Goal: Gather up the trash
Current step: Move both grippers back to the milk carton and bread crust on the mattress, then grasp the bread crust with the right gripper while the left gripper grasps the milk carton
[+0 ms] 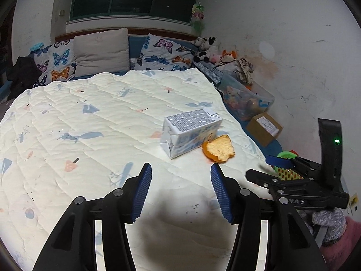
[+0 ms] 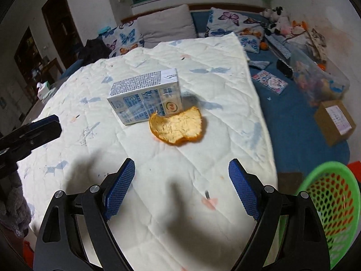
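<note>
Orange peel (image 2: 178,127) lies untouched beyond both left tongs (image 1: 180,176) and right tongs (image 2: 181,171), spread apart, empty.

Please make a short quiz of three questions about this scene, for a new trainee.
1. True or false: the peel touches the carton.
2. What does the left gripper hold? A) carton B) peel C) nothing
3. Which colour is the basket rim?

Key: 1 true; 2 C; 3 green.
</note>
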A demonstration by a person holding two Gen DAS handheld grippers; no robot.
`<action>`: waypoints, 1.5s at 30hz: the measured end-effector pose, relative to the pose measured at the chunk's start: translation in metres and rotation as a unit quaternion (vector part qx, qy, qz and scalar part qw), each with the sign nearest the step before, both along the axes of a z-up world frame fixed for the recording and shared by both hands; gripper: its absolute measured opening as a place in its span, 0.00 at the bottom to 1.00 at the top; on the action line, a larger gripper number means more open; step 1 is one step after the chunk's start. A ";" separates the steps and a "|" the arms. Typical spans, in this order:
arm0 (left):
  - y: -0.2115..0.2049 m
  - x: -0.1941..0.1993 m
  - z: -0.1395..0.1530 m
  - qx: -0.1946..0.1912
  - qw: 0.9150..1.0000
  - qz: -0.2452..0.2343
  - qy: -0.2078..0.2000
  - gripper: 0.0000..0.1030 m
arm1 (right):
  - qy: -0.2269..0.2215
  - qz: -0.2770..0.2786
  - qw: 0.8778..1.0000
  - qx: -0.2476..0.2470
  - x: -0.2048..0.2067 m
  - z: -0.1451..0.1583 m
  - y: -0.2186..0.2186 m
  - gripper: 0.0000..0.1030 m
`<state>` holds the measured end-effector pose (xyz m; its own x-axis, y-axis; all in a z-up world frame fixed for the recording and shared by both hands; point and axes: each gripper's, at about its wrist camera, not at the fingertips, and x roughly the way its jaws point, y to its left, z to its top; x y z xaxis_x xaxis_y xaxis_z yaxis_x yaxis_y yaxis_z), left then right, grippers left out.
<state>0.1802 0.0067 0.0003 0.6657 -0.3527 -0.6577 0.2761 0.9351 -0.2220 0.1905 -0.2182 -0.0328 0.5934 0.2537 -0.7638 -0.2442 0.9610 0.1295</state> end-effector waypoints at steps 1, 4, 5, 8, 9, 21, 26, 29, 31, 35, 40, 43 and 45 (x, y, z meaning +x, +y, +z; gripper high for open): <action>0.001 0.002 -0.001 0.001 1.000 0.001 0.001 0.51 | 0.000 0.002 1.000 -0.004 0.004 -0.002 0.002 0.82; 0.003 0.006 -0.004 -0.001 1.000 0.002 0.004 0.52 | 0.007 0.008 1.000 -0.009 0.018 -0.009 0.007 0.82; 0.004 0.008 -0.005 -0.001 1.000 0.002 0.006 0.53 | 0.012 0.009 1.000 -0.007 0.024 -0.013 0.008 0.82; 0.007 0.012 -0.009 -0.002 1.000 0.001 0.010 0.53 | 0.022 0.010 1.000 -0.007 0.036 -0.020 0.008 0.82; 0.008 0.014 -0.009 -0.002 1.000 0.001 0.011 0.53 | 0.025 0.012 1.000 -0.010 0.040 -0.023 0.009 0.82; 0.009 0.037 -0.016 0.007 1.000 -0.002 0.021 0.56 | 0.033 0.025 0.998 -0.041 0.070 -0.041 0.025 0.82; 0.002 0.041 -0.015 0.020 1.000 -0.017 0.014 0.56 | 0.030 0.024 0.998 -0.046 0.074 -0.043 0.026 0.81; -0.005 0.046 -0.016 0.022 0.999 -0.030 0.013 0.57 | 0.028 0.026 0.998 -0.050 0.073 -0.042 0.026 0.77; -0.009 0.050 -0.016 0.028 0.999 -0.036 0.013 0.58 | 0.028 0.027 0.998 -0.048 0.071 -0.041 0.023 0.70; -0.020 0.058 -0.016 0.047 0.997 -0.056 0.008 0.59 | 0.030 0.025 0.999 -0.034 0.068 -0.037 0.015 0.63; -0.030 0.064 -0.015 0.063 0.995 -0.073 0.002 0.60 | 0.027 0.025 0.999 -0.023 0.057 -0.032 0.009 0.57; -0.037 0.069 -0.013 0.074 0.994 -0.083 -0.003 0.60 | 0.026 0.022 0.999 -0.019 0.050 -0.029 0.004 0.55; -0.041 0.072 -0.012 0.082 0.993 -0.090 -0.008 0.60 | 0.024 0.019 0.999 -0.013 0.044 -0.027 -0.001 0.54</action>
